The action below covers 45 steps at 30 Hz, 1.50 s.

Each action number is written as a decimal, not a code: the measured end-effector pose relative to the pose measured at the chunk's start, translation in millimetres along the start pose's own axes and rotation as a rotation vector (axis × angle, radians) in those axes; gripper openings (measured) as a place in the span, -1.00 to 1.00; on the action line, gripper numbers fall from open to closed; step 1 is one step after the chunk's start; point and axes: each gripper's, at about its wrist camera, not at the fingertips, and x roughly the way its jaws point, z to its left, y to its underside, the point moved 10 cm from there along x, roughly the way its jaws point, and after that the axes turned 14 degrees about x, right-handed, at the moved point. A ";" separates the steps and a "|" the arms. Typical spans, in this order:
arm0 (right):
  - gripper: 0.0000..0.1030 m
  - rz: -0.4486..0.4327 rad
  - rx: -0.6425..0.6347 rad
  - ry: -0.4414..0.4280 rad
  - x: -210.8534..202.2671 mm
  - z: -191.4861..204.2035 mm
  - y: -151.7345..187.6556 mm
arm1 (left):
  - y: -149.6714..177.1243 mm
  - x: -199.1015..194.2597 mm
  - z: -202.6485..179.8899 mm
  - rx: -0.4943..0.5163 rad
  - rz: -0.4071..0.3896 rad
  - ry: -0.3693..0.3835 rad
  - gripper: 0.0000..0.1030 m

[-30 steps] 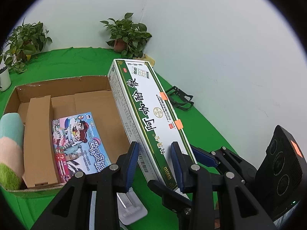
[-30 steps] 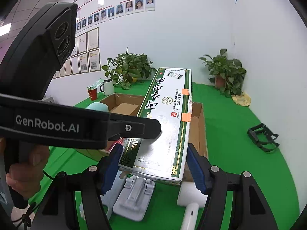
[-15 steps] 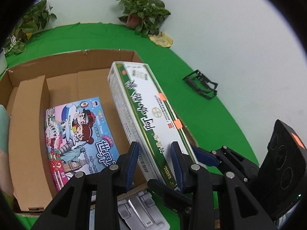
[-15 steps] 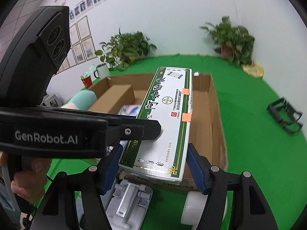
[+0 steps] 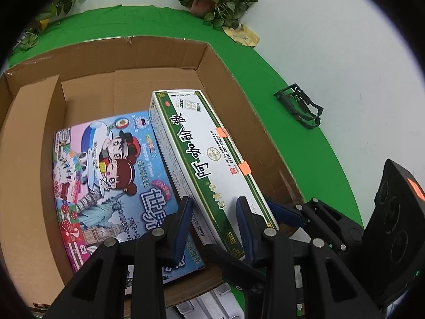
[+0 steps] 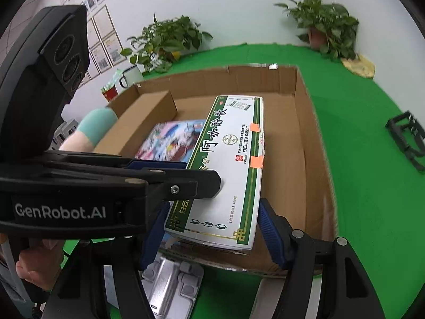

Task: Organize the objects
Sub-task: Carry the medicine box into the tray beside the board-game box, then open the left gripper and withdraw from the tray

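A long white and green box (image 5: 202, 148) is held at its near end by both grippers, tilted down into an open cardboard carton (image 5: 239, 85). My left gripper (image 5: 213, 223) is shut on its narrow sides. My right gripper (image 6: 212, 228) is shut across its width; the box also shows in the right wrist view (image 6: 231, 156). A colourful game box (image 5: 106, 175) lies flat on the carton floor beside it. A plain brown box (image 5: 29, 143) stands along the carton's left wall.
A black wire frame (image 5: 300, 106) lies on the green cloth right of the carton. A grey metal stand (image 6: 170, 284) lies in front of the carton. A pastel roll (image 6: 90, 127), a mug (image 6: 130, 77) and potted plants (image 6: 324, 24) stand around.
Both grippers have carried the long box forward and tipped its far end down into the carton, beside the game box.
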 end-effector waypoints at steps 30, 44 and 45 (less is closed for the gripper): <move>0.67 0.128 -0.002 0.148 35.5 -2.1 -7.2 | 54.6 -84.5 40.6 0.040 -0.108 -0.220 -0.32; 0.55 0.147 -0.104 0.136 29.3 27.3 9.0 | 58.3 -124.4 42.7 0.036 -0.196 -0.263 -0.31; 0.56 0.137 -0.114 0.148 26.5 27.8 9.4 | 59.0 -128.4 44.0 0.039 -0.203 -0.272 -0.22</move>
